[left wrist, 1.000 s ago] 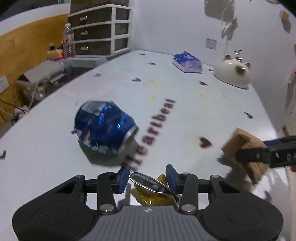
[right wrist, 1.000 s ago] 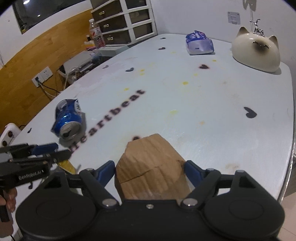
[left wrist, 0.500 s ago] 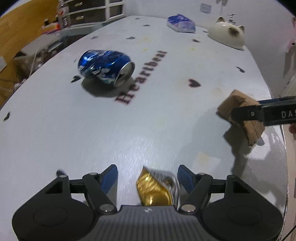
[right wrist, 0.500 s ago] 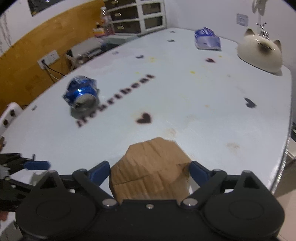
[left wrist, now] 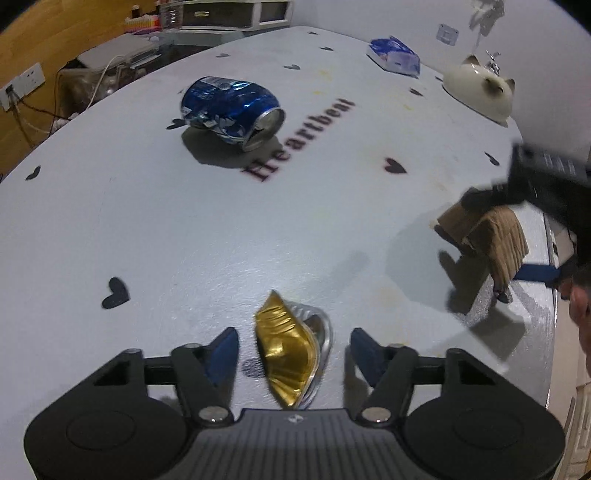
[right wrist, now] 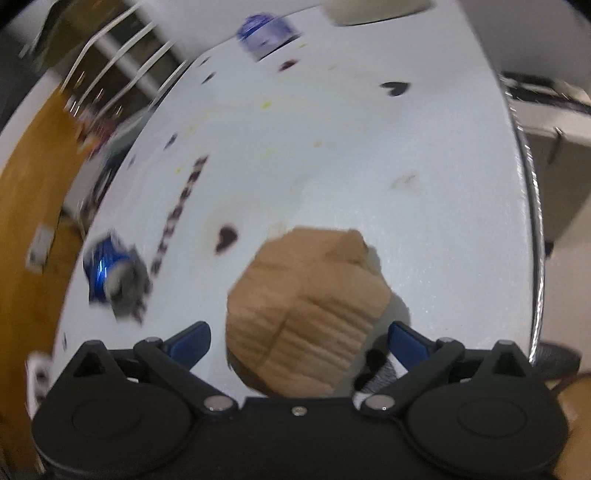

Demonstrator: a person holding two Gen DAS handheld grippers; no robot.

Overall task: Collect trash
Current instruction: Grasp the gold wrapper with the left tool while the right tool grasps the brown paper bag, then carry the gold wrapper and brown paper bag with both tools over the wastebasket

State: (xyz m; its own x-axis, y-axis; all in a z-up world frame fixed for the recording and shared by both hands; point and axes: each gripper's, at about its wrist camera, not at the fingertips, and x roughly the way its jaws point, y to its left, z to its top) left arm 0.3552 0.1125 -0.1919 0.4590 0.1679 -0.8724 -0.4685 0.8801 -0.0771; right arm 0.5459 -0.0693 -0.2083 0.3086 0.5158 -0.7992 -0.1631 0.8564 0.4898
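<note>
A crushed gold can [left wrist: 288, 350] lies on the white table [left wrist: 221, 240] between the fingers of my left gripper [left wrist: 293, 350]. Its jaws are closing, with a gap on each side of the can. A crumpled brown cardboard piece [right wrist: 306, 314] sits between the fingers of my right gripper [right wrist: 297, 338]. Those jaws are opening and touch neither side of it. The left wrist view shows the same cardboard [left wrist: 487, 240] and the right gripper [left wrist: 509, 236] at the table's right edge. A dented blue can [left wrist: 232, 110] lies on its side farther out, blurred in the right wrist view [right wrist: 107, 273].
A cat-shaped ceramic dish [left wrist: 480, 88] and a blue packet [left wrist: 395, 57] rest at the far end. Drawers [left wrist: 229, 11] stand beyond the table. The table's metal rim [right wrist: 532, 221] runs close on the right, with a cardboard box [right wrist: 554, 166] past it. A hand [left wrist: 580, 306] shows at the right.
The left gripper let go of the gold can, pulled back, then narrowed again around it. The right gripper rolled and spread its jaws off the cardboard.
</note>
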